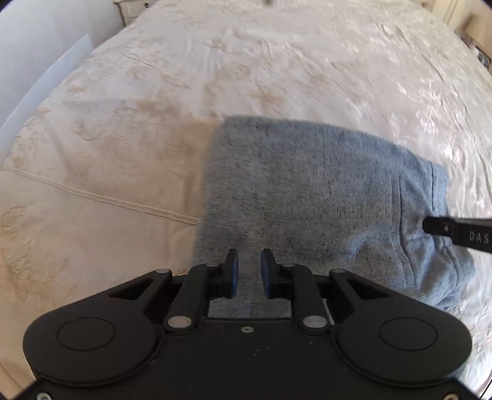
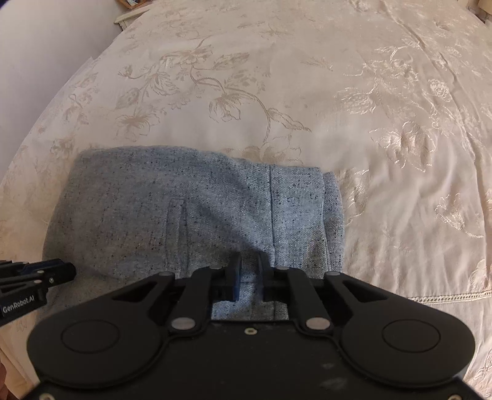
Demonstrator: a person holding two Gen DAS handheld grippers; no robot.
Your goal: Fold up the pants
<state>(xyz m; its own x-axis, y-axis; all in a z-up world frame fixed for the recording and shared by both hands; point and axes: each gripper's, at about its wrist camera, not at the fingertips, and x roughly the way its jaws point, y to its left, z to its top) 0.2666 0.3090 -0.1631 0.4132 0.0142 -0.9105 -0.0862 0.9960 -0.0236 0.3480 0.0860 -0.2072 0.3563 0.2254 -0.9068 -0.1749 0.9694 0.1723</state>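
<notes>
The grey speckled pants (image 1: 301, 190) lie folded into a compact block on the cream bedspread; they also show in the right wrist view (image 2: 190, 209). My left gripper (image 1: 249, 264) hovers over the near left part of the pants with its jaws slightly apart and nothing between them. My right gripper (image 2: 249, 267) is over the near right part of the pants, jaws a little apart, empty. The right gripper's finger tip shows at the right edge of the left wrist view (image 1: 455, 230). The left gripper shows at the left edge of the right wrist view (image 2: 40, 277).
A cream embroidered bedspread (image 2: 307, 92) covers the bed on all sides of the pants. A white wall (image 1: 37, 46) runs along the bed's left. Furniture shows at the far left corner (image 1: 132, 9) and far right (image 1: 470, 30).
</notes>
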